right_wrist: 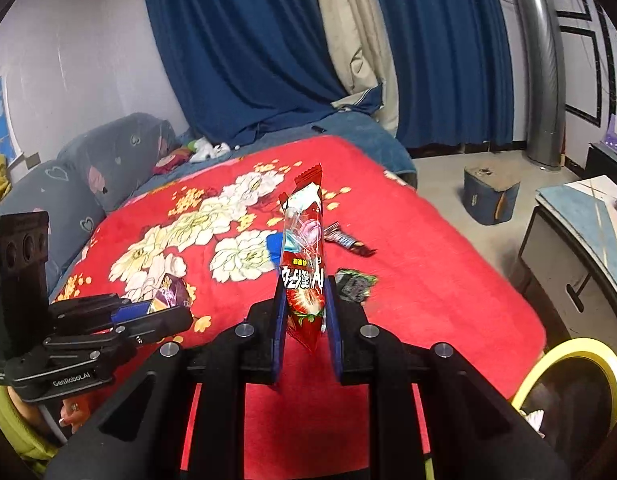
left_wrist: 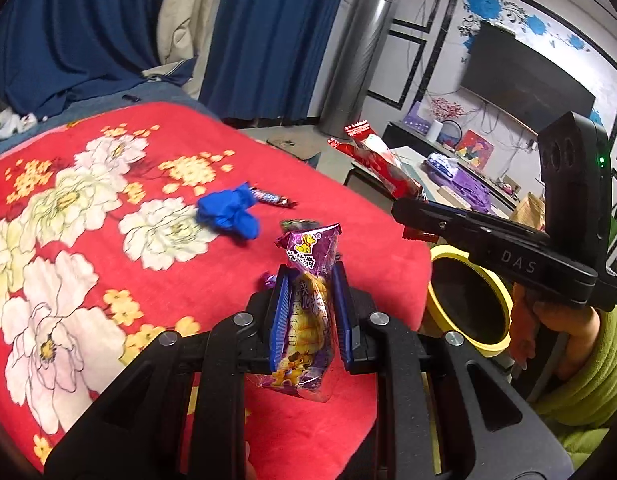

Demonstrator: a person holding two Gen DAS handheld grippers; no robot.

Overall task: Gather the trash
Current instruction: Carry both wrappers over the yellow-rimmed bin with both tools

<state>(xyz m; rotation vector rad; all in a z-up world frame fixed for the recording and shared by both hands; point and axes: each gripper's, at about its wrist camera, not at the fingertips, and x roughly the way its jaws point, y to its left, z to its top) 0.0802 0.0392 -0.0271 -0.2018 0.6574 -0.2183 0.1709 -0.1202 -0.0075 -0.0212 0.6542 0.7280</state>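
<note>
My left gripper is shut on a purple snack wrapper with a cartoon dog, held upright above the red flowered blanket. My right gripper is shut on a red strawberry wrapper, also upright; the same wrapper shows at the right gripper's tip in the left wrist view. On the blanket lie a crumpled blue glove, a dark candy-bar wrapper and a small dark green wrapper. A yellow-rimmed trash bin stands off the blanket's right edge.
The bin's rim is at the lower right of the right wrist view. A low cabinet and a blue box stand on the floor to the right. Pillows and blue curtains lie beyond the bed. A green sleeve holds the right gripper.
</note>
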